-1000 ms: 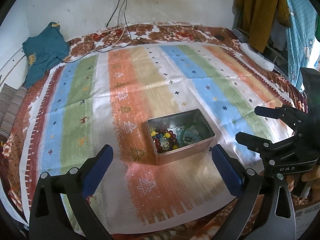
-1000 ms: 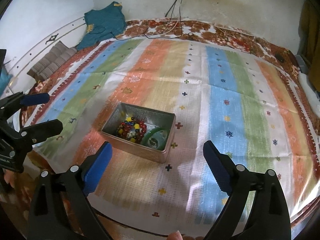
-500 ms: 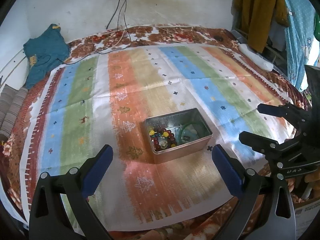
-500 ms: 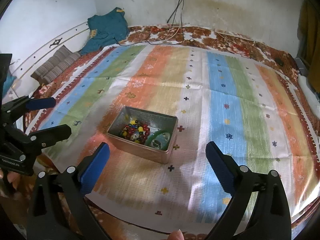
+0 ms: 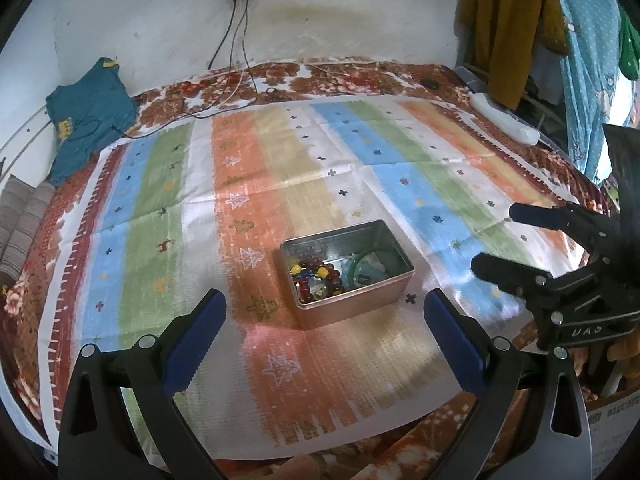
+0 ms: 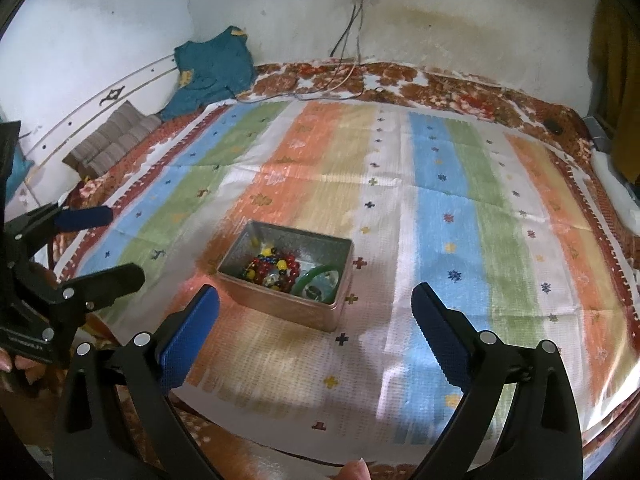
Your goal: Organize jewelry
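An open metal tin (image 5: 356,308) (image 6: 280,309) sits on the striped mat. It holds a beaded bracelet of red, yellow and blue beads (image 5: 316,278) (image 6: 274,268) and a green bangle (image 5: 360,262) (image 6: 316,276) with small pieces under it. My left gripper (image 5: 325,312) is open and empty, held above the mat's near edge in front of the tin. My right gripper (image 6: 315,306) is open and empty, also short of the tin. Each gripper shows in the other's view: the right one (image 5: 504,240), the left one (image 6: 116,246).
The striped mat (image 5: 256,184) covers a floral bedspread (image 5: 320,80). A teal garment (image 5: 86,112) and striped cushions (image 5: 20,216) lie at the far left. Cables (image 5: 236,60) hang from a wall socket. A white object (image 5: 504,118) and hanging clothes (image 5: 504,20) are at the right.
Both grippers have drawn back and up from the tin, so it looks smaller and farther. Both stay open. The tin and its contents have not moved.
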Demonstrator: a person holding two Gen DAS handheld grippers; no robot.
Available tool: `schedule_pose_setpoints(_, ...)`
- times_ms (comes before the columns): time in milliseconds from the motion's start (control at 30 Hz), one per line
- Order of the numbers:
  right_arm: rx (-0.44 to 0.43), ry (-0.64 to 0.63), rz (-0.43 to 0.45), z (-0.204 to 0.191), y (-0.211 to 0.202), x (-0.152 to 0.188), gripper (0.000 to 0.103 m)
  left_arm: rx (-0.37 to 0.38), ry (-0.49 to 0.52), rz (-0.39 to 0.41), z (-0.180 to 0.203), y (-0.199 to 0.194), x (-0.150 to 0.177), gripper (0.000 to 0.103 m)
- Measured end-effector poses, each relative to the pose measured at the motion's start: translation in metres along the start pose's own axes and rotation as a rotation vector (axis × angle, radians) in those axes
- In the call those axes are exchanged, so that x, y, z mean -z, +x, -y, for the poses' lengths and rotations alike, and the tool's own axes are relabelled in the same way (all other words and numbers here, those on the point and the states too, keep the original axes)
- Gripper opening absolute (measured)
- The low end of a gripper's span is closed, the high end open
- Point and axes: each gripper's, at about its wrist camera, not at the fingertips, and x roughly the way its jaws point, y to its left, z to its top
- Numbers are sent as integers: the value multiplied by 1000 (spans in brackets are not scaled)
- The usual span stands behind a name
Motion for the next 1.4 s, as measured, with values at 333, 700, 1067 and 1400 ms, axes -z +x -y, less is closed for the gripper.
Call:
schedule_pose_setpoints(333, -25, -6, 10, -2, -6, 4, 98, -8, 1, 27, 2, -4, 1, 97)
schedule_pose_setpoints(700, -33, -26, 52, -5, -15, 6, 98, -4, -6, 68, 2, -11, 2, 97)
schedule_pose_setpoints(1067, -30, -41, 79, -7, -19, 7, 98, 5, 6, 98, 5, -17, 3, 97)
schedule_pose_setpoints(1400, -33, -44, 97, -7, -24, 7, 98, 13, 3, 93, 5, -17, 4, 97)
